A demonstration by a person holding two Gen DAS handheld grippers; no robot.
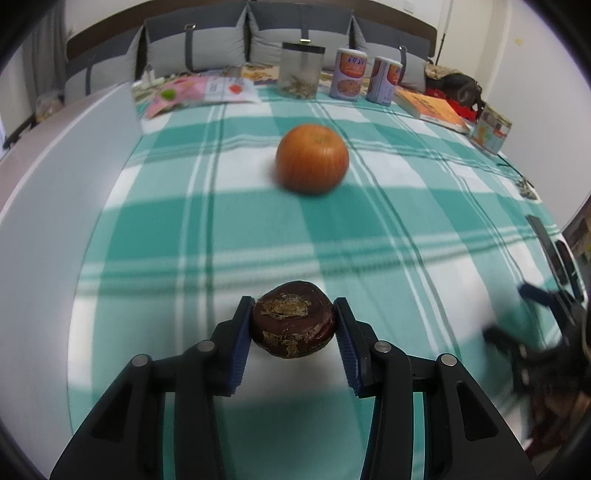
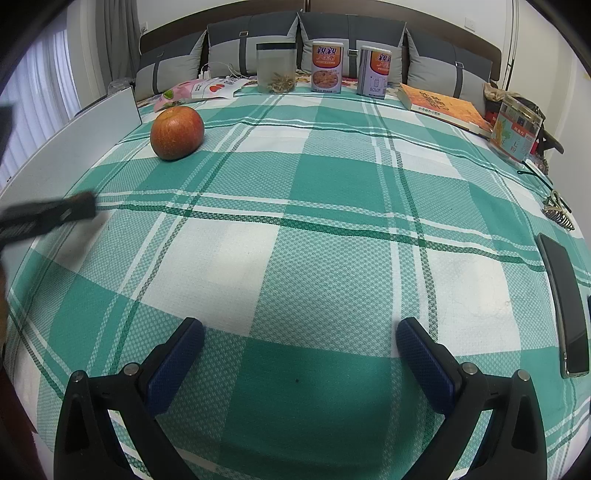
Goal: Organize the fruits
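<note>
Currently left claw (image 1: 294, 325) is gripping a dark brown fruit (image 1: 293, 319) between its pads; right claw (image 2: 300, 341) is hanging open above the checked cloth (image 2: 332, 177); apple (image 2: 177, 132) is resting apart.

The apple (image 2: 177, 133) sits on the bed (image 2: 332, 206) toward its far left, just before a flat board (image 2: 74, 147) that runs along the left edge. Behind it, along the pillows (image 2: 351, 33), stand a jar (image 2: 276, 68) and two cans (image 2: 325, 66) side by side, with a book (image 2: 443, 107) to their right. A phone (image 2: 565, 306) lies at the right edge. In the left wrist view a mangosteen (image 1: 293, 319) sits between the left gripper's (image 1: 294, 332) fingers (image 1: 240, 332), nearer than the apple.
</note>
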